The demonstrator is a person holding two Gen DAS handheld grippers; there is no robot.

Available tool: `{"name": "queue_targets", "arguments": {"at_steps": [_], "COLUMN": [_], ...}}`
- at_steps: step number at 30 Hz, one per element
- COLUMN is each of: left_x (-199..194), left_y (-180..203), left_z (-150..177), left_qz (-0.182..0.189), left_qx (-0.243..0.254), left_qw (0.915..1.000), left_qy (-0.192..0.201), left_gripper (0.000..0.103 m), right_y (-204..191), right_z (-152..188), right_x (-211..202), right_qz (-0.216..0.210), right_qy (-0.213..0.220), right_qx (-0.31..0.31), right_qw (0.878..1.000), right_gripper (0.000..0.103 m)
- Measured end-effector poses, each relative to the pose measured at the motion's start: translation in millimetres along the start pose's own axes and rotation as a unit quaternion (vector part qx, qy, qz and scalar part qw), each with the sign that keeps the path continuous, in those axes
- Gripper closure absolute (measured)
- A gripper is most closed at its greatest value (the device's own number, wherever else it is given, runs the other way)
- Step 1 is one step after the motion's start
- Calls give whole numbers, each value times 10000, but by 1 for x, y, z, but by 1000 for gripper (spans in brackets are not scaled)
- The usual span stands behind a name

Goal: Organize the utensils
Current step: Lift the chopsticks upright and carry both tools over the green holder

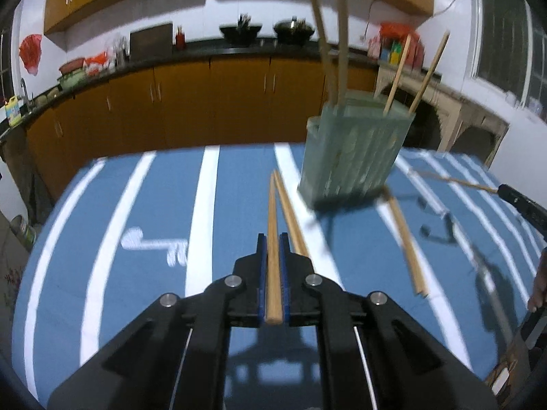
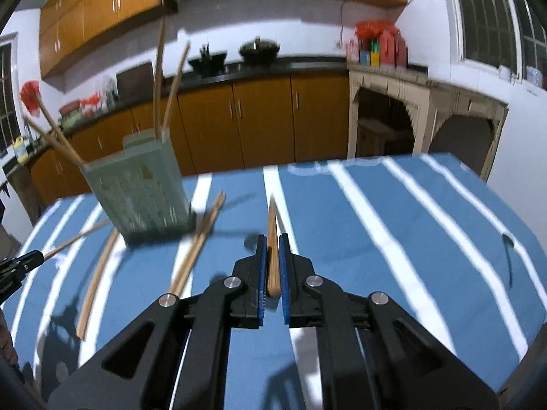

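Between the blue pads of my left tongs (image 1: 272, 266) a wooden chopstick (image 1: 272, 239) sits clamped tight, its blunt end poking back toward the camera and its thin end pointing out over the surface (image 1: 119, 205). My right tongs (image 2: 272, 266) are pinched shut the same way on a second chopstick (image 2: 272, 235), whose rear part is hidden between the pads. Both views are smeared with blur, so the finer grain of the wood is hard to make out.

Ahead stands a pale green slotted holder (image 1: 352, 157) on the blue cloth with white stripes, four chopsticks leaning out of its top; two of them run off the upper edge of the left view. Loose chopsticks lie flat on the cloth near the holder: one just beside my left tongs (image 1: 290, 215), a pair to the right of the holder (image 1: 407, 246), though blur leaves their count unsure. From the left view my right tongs show only as a black tip at the frame's edge (image 1: 523, 205), holding a thin stick. A white printed mark on the cloth (image 1: 154, 242) is too smeared to read.
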State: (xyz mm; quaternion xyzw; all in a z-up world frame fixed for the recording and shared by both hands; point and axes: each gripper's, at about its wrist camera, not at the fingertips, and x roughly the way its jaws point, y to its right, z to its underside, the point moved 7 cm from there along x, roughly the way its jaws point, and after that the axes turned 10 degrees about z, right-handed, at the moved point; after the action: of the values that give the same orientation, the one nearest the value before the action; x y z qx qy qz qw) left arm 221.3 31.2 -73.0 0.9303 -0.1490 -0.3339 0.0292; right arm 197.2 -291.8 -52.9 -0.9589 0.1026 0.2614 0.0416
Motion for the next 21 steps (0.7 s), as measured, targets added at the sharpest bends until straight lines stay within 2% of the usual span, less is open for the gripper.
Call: {"name": "queue_targets", "arguments": {"at_steps": [5,12,21], "left_x": [-24,-53,-66], "left_y": [1,-4,-2], "left_z": [-26,-57,-76], "left_qz": [88,181,215], "left_qx": [-100,-342,-309], "left_qw": [9989,9944,9920], "left_qy": [440,984,1202], "left_gripper": [95,95,95], "right_y": [3,4,1], "right_z": [-24,-42,-58], "right_x": [-16,-23,-29], "right_qz": [-112,-274,-365], "right_qy": [347,554,752], "right_qx": [137,335,364], "right_qw": [9992,9975,9958], "right_gripper": [95,95,95]}}
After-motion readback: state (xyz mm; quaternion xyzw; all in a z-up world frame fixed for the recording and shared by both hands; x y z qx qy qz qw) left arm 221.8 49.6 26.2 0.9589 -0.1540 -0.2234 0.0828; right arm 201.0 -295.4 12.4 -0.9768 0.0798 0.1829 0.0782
